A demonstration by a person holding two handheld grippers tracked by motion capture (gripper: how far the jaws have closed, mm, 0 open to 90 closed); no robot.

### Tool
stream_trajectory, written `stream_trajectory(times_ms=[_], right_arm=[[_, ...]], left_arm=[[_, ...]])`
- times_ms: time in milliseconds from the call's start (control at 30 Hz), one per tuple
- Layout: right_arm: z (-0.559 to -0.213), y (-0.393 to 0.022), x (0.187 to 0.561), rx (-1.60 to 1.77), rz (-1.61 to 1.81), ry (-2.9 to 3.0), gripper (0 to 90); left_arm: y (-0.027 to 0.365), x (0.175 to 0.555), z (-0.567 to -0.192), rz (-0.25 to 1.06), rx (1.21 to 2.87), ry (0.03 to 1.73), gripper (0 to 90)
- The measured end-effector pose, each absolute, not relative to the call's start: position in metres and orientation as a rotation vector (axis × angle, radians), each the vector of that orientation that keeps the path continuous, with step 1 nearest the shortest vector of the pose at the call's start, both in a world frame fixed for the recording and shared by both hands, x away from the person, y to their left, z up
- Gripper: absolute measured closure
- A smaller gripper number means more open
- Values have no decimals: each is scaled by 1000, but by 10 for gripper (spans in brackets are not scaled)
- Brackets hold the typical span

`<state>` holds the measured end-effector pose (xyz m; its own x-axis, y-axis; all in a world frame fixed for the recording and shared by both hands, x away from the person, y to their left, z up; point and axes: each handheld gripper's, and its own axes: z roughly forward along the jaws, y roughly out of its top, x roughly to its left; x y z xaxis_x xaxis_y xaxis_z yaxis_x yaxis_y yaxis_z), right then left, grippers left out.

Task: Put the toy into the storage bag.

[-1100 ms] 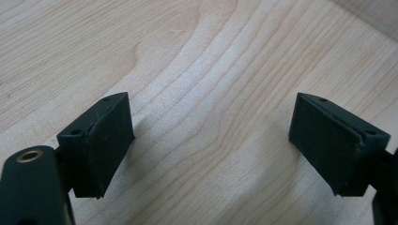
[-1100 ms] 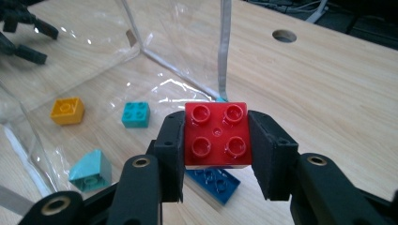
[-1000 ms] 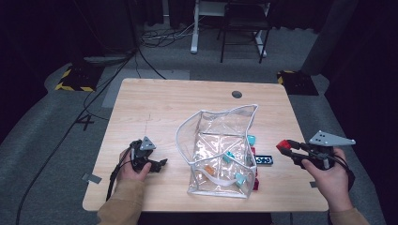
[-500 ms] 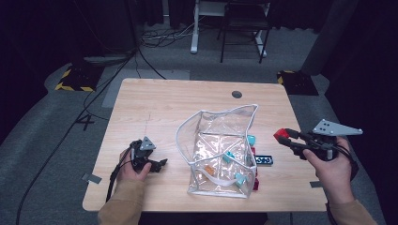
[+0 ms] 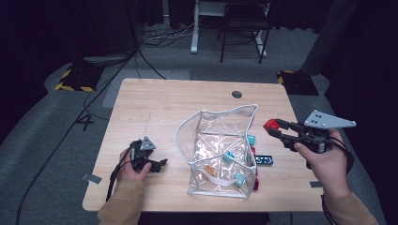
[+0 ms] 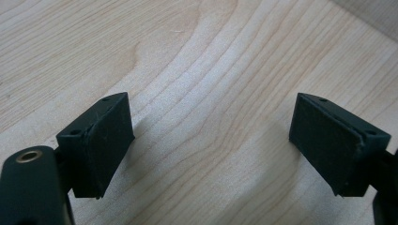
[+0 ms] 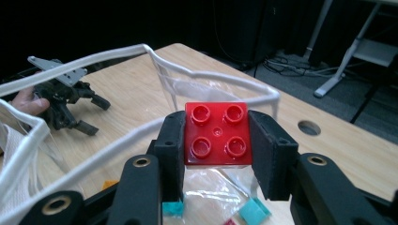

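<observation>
Firmly, right hand-held gripper clamps red brick, half-open.

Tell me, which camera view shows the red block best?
The right gripper view: the red block sits close, studs facing the camera, clamped in the right gripper. The high view shows it small, beside the clear bag.

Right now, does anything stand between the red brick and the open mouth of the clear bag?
Nothing visible does. The right tool holds the red brick just outside the clear bag; its open mouth is unblocked.
</observation>
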<state>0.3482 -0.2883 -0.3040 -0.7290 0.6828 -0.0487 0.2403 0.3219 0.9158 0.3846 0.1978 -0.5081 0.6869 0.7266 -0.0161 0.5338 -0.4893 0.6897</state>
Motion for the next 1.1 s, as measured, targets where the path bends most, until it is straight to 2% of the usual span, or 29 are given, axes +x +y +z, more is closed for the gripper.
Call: stream_trajectory(times_ms=[600, 1100], right_arm=[[-282, -216, 365, 658, 1400, 2247, 596], [-287, -177, 378, 624, 1396, 2334, 595]], left_arm=[[198, 385, -508, 365, 2213, 961, 141], [198, 385, -508, 365, 2212, 961, 141]])
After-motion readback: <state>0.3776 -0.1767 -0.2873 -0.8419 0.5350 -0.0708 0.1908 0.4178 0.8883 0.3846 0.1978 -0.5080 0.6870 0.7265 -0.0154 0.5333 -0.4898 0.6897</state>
